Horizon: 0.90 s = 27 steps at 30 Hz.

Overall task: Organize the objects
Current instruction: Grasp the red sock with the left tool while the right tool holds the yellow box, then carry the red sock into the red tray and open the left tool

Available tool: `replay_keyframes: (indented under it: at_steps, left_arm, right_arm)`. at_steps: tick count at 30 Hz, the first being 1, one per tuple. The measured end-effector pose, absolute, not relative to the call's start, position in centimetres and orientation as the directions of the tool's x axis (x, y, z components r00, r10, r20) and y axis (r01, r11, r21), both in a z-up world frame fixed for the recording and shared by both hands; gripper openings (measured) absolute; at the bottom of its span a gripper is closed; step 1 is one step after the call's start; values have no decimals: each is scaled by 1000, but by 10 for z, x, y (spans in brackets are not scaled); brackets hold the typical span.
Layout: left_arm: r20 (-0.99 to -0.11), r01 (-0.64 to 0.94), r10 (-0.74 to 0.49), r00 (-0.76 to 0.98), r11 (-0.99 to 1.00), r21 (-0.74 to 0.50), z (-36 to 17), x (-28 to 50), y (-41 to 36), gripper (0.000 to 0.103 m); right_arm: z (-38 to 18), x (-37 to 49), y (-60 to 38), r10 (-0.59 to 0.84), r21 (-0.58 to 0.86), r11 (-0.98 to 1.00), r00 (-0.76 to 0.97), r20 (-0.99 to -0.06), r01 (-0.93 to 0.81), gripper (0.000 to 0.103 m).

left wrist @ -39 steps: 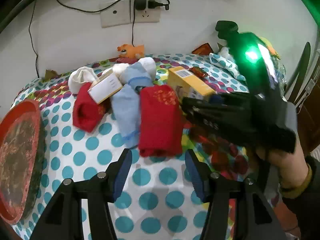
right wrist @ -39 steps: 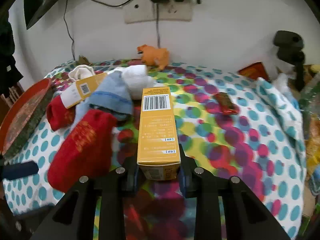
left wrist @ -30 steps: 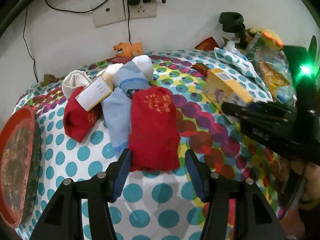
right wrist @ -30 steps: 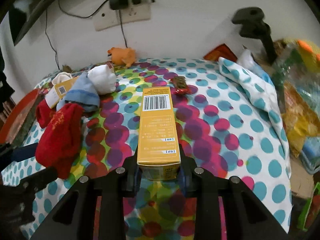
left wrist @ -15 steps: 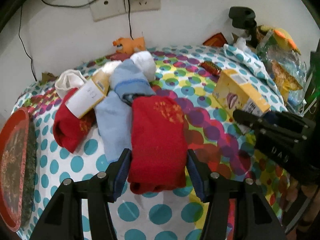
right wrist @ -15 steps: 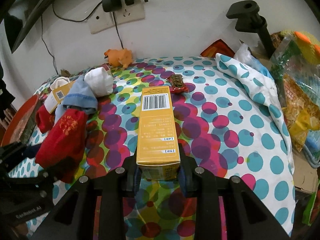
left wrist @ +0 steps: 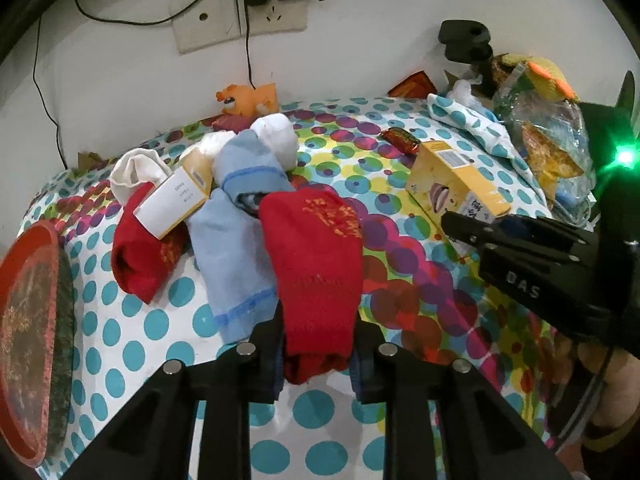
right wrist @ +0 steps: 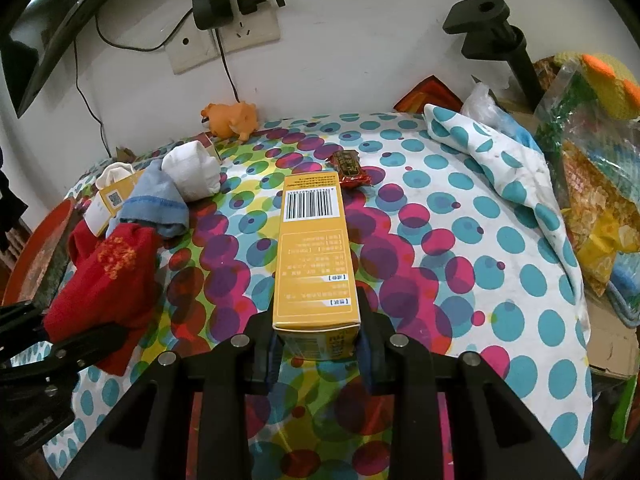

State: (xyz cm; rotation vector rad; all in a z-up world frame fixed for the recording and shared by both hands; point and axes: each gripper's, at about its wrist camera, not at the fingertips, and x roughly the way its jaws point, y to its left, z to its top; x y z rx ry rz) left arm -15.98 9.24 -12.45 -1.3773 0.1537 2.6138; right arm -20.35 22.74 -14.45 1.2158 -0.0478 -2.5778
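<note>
Red sock (left wrist: 316, 264) in left tongs (left wrist: 318, 354), barcode (right wrist: 308, 205) right-view only

A: What's behind the table (left wrist: 168, 332) on my side?
B: White wall (right wrist: 360, 40) at the far end, w/ a socket plate (right wrist: 224, 38), black adapter (right wrist: 210, 0) plugged in, cables trailing left.
A: Cloth?
B: Polka-dot tablecloth (right wrist: 480, 280), dim light.
</note>
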Motion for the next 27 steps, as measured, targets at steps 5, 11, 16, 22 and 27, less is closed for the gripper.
replay_keyframes:
  at_steps: [5, 11, 16, 22, 27]
  left_arm:
    - [-812, -218, 117, -572, -976, 13, -112, -154, 87, 24]
    - [-804, -195, 115, -583, -981, 1, -97, -150, 66, 24]
    - [-790, -170, 90, -606, -985, 19, -88, -142, 45, 24]
    - [-772, -128, 50, -633, -991, 41, -73, -132, 3, 24]
    - [-758, -68, 0, -652, -996, 59, -60, -128, -39, 24]
  right_arm:
    - [-145, -204, 227, -260, 135, -960, -602, -755, 246, 28]
    - [-145, -203, 226, -248, 126, -963, -607, -755, 237, 28]
    - [-144, -203, 226, -232, 115, -968, -612, -756, 225, 27]
    - [-145, -203, 225, -220, 104, -970, -615, -758, 219, 27]
    - [-145, -202, 224, -217, 100, -970, -615, -758, 220, 27]
